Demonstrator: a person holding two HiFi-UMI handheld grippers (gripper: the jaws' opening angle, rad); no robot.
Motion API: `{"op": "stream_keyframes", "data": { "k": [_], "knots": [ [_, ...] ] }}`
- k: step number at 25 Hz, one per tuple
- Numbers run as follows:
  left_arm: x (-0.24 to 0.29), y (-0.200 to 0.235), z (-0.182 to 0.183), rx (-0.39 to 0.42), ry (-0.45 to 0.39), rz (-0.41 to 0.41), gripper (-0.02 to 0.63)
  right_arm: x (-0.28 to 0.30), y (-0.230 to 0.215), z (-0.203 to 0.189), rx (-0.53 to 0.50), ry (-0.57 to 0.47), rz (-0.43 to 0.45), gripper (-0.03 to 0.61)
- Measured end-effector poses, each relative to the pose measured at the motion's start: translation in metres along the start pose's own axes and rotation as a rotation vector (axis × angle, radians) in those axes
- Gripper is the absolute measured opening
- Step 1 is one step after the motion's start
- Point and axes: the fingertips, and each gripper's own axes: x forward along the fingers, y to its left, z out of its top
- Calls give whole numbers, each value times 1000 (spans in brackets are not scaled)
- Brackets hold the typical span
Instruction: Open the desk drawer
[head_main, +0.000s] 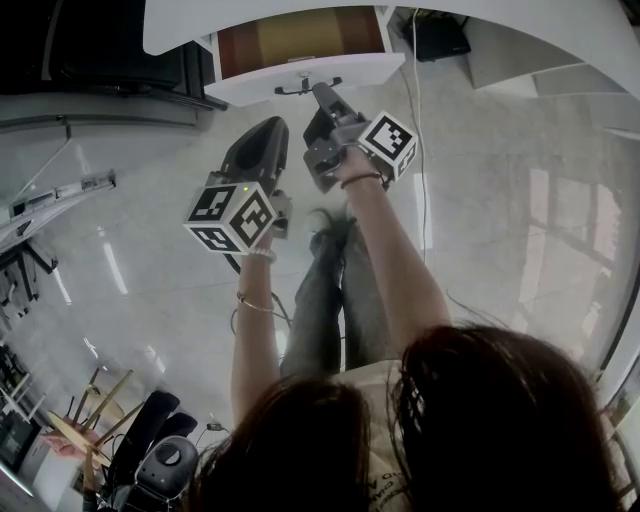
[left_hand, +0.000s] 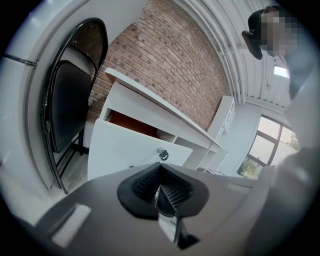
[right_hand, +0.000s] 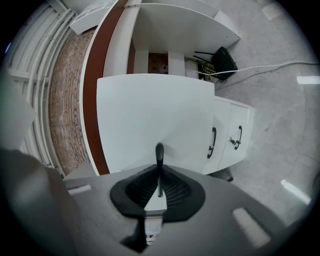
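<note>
The white desk drawer (head_main: 300, 75) stands pulled out from under the desk top, and its brown inside (head_main: 300, 35) shows. My right gripper (head_main: 320, 93) is shut on the drawer's black handle (right_hand: 159, 151), which sits upright between the jaws (right_hand: 159, 187) against the white drawer front (right_hand: 150, 110). My left gripper (head_main: 267, 130) hangs a little back from the drawer front, to the left of the handle, shut with nothing in it. In the left gripper view its jaws (left_hand: 161, 187) point at the drawer front (left_hand: 125, 147), where a key lock (left_hand: 161, 152) shows.
A black folding chair (left_hand: 67, 100) stands left of the desk by a brick wall (left_hand: 165, 60). A white pedestal with two black handles (right_hand: 225, 137) sits under the desk, with a black box and cables (right_hand: 223, 60) on the floor. The person's legs (head_main: 335, 300) are below the drawer.
</note>
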Motion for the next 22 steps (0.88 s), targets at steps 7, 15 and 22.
{"op": "stream_keyframes", "data": {
  "k": [7, 15, 22],
  "knots": [
    [-1, 1, -4, 3, 5, -7, -2, 0, -3, 0, 1, -7, -1, 25],
    [-4, 2, -5, -1, 9, -8, -2, -2, -1, 1, 3, -15, -4, 25],
    [2, 6, -2, -2, 12, -13, -2, -1, -6, -1, 8, -16, -10, 25]
  ]
}}
